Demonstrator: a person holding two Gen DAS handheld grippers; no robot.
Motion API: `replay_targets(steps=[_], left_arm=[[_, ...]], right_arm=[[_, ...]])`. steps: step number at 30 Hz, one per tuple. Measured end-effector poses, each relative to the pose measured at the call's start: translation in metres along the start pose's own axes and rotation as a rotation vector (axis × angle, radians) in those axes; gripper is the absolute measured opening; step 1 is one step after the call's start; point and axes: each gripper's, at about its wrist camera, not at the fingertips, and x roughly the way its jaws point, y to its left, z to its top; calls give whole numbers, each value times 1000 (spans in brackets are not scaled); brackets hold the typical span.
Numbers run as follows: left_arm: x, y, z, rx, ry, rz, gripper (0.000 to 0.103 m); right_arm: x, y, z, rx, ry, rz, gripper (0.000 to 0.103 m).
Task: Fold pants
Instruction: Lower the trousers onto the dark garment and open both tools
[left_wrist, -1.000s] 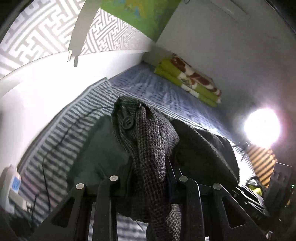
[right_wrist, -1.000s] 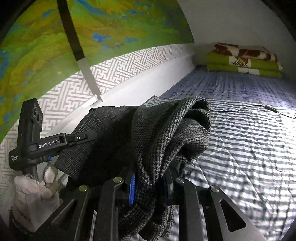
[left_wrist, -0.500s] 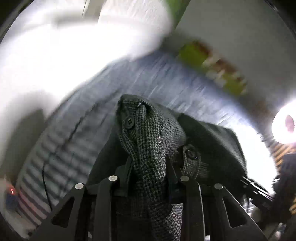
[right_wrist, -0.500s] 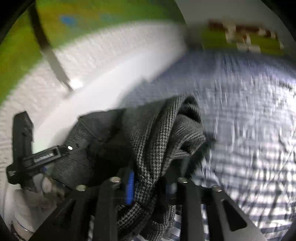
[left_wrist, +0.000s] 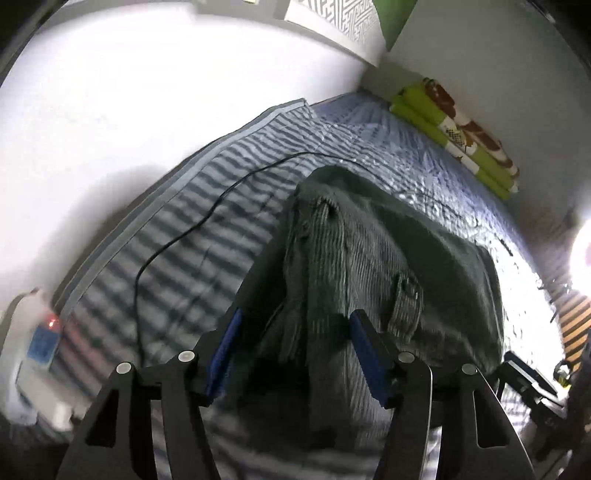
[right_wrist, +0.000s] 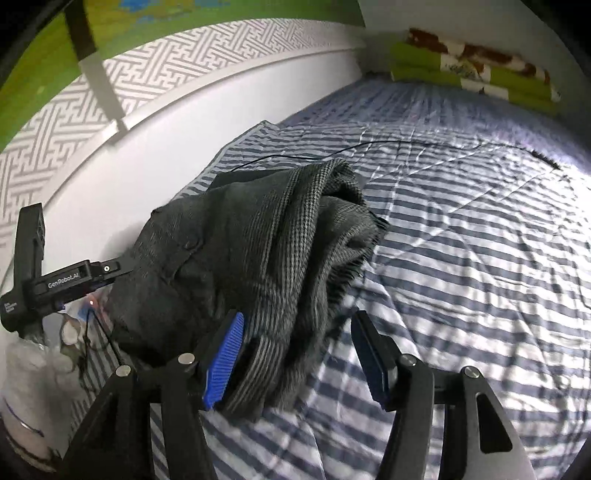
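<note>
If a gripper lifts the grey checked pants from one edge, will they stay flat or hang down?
The pants lie bunched in soft folds on the striped bedsheet, so they would probably droop. The thick weave suggests some weight and little slipping.

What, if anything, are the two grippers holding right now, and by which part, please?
Nothing is gripped: both the left gripper and right gripper are opening, pads off the pants lying between them.

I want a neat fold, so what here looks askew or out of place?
The grey checked pants lie bunched in a lumpy heap on the striped bedsheet, not flat. A thin black cable runs across the sheet and passes behind them. Both gripper jaws are opening, with cloth between them.
</note>
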Motion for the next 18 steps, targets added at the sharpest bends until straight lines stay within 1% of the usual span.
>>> replay_targets(steps=[2,3,4,6,7,9,10,11,14,18], left_arm=[[-5,0,-11,7,17,22,63],[-6,1,-20,6,41,36,63],[-7,0,-27,10,60,50,63],[-21,-5,-46,32,67,72,63],[-27,-9,-52,38,67,73,63],[-51,-22,-69,45,59,34,63],[-59,-27,-73,54,52,26,63],[-72,-36,-80,67,37,26,63],[-122,-61,-103,86,-5,-17,63],[-195,-104,-143,150,-55,-13,63]], right_arm=[[-5,0,-6,-11,24,-21,56],[-9,0,-10,-22,41,-36,56],[-15,0,-14,-27,42,-44,56],[-31,-2,-24,-25,43,-56,56],[-38,-4,-28,-22,47,-53,56],[-60,-4,-40,-18,48,-40,56],[-68,-4,-45,-19,45,-39,56],[-79,-4,-50,-23,41,-39,56],[-113,1,-68,-40,35,-40,56],[-168,8,-92,-51,9,-25,56]])
